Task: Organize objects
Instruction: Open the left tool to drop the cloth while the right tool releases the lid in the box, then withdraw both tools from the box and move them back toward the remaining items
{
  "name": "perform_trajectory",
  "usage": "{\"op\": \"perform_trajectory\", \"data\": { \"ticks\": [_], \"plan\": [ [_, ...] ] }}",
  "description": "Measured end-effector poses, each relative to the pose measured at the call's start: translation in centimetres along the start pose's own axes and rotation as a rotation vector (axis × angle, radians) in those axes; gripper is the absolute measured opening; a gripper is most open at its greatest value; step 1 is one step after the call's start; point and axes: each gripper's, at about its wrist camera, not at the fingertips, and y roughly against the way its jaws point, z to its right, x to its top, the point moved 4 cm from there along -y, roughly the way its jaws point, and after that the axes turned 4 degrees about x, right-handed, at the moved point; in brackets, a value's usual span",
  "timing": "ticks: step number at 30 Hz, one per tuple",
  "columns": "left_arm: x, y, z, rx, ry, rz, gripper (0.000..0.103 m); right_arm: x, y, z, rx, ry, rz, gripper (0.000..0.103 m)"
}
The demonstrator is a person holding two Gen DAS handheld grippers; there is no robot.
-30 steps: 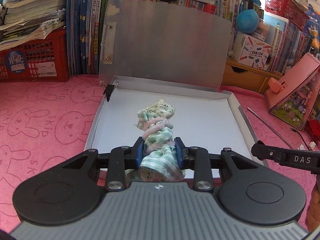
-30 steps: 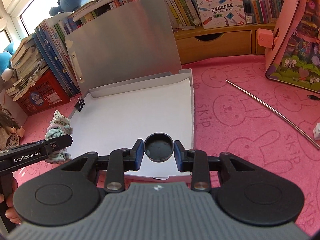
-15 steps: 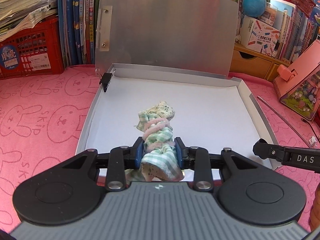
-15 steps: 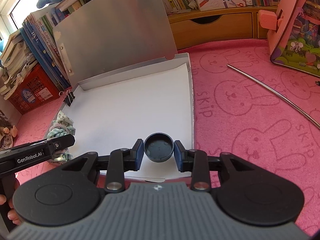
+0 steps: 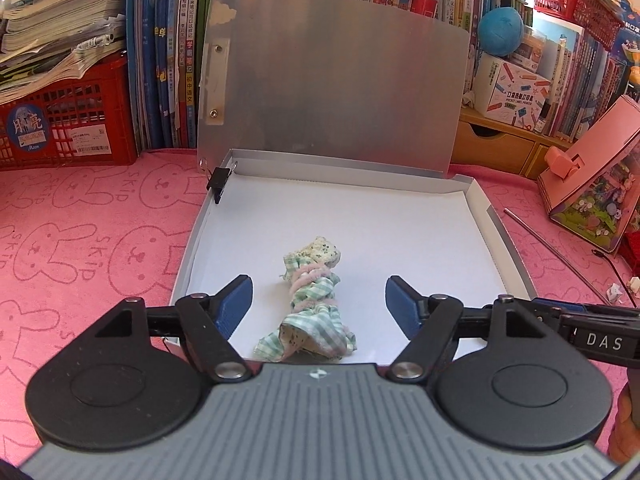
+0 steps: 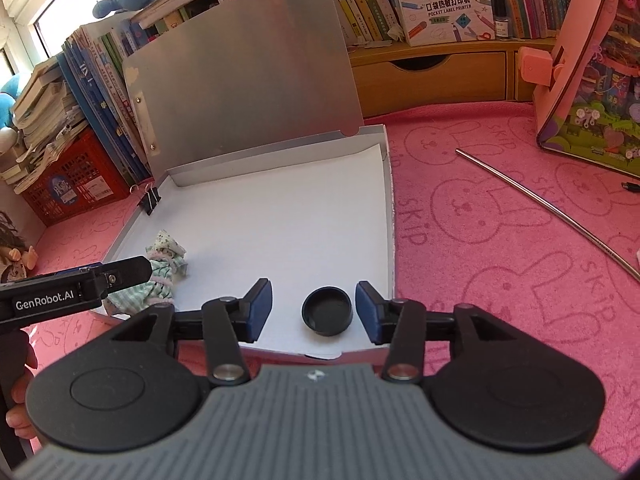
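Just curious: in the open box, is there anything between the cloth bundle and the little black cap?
No. In the right wrist view only bare white paper lies between the cloth bundle and black cap.

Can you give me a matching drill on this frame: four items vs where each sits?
Items:
1. cloth roll
2. black cap
3. binder clip
4. metal rod

Places:
A. on the pink mat, right of the box
B. clipped on the box's left wall, near the lid hinge
C. inside the box, near its front left corner
D. inside the box, near its front right corner

Pairs: 1-C, 2-D, 3-B, 4-A
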Motion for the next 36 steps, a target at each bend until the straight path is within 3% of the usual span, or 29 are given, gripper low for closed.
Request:
{"op": "perform_trajectory", "data": {
  "ticks": [8, 14, 24, 30, 36],
  "plan": [
    [-1.0, 4.3, 0.5, 0.012, -0.076, 0.074, 0.085, -1.2, 3.3, -0.8, 0.007, 0.047, 0.05, 0.07],
    [-2.7, 7.5, 0.2, -0.015, -0.071, 0.109, 0.087, -2.8, 5.8, -1.2, 0.037, 0.052, 0.076, 0.073],
    [-7.1, 12.0, 0.1, -0.032, -0.085, 0.179, 0.089, -5.9, 9.1, -2.5, 0.038, 0.094, 0.12, 0.078],
    [-9.9, 14.2, 0.2, -0.013, -0.143, 0.232, 0.092, -7.9, 10.4, -3.0, 0.019, 0.131, 0.146, 0.08],
    [-12.2, 15.6, -0.3, -0.013, -0.113, 0.248, 0.093, -9.9, 11.7, -3.1, 0.002, 0.162, 0.172, 0.081]
  ]
}}
